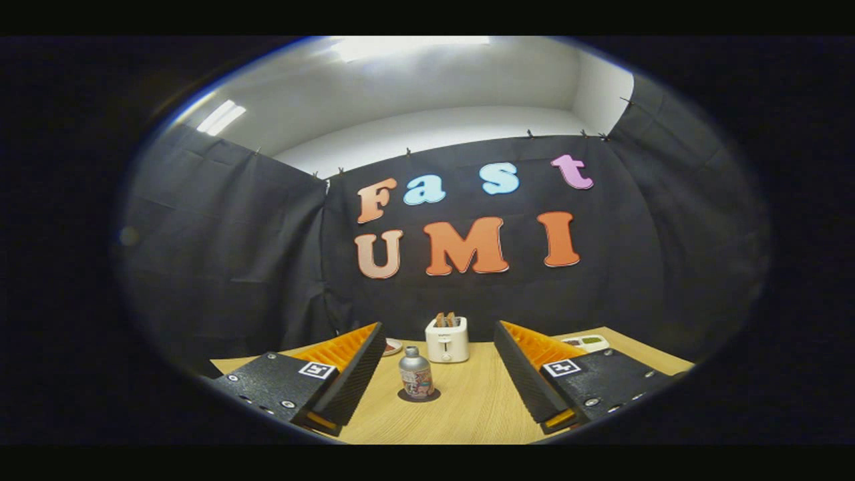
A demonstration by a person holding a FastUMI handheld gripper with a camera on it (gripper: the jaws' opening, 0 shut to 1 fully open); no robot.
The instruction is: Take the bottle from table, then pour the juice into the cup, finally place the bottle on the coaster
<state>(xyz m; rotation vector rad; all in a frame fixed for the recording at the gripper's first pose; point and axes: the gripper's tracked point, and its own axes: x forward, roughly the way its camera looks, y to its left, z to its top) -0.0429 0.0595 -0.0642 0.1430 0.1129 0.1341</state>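
Observation:
A small silver bottle (415, 374) with a printed label stands upright on a dark round coaster (419, 395) on the wooden table (467, 414). It is ahead of my gripper (439, 371), a little left of the middle of the gap. The two black and orange fingers stand wide apart, the left finger (351, 371) and the right finger (528, 374) both clear of the bottle. Nothing is held between them.
A white toaster (447, 339) with bread slices in it stands beyond the bottle near the table's back edge. A small plate (392, 346) peeks out behind the left finger. A flat white and green object (586, 343) lies at the back right.

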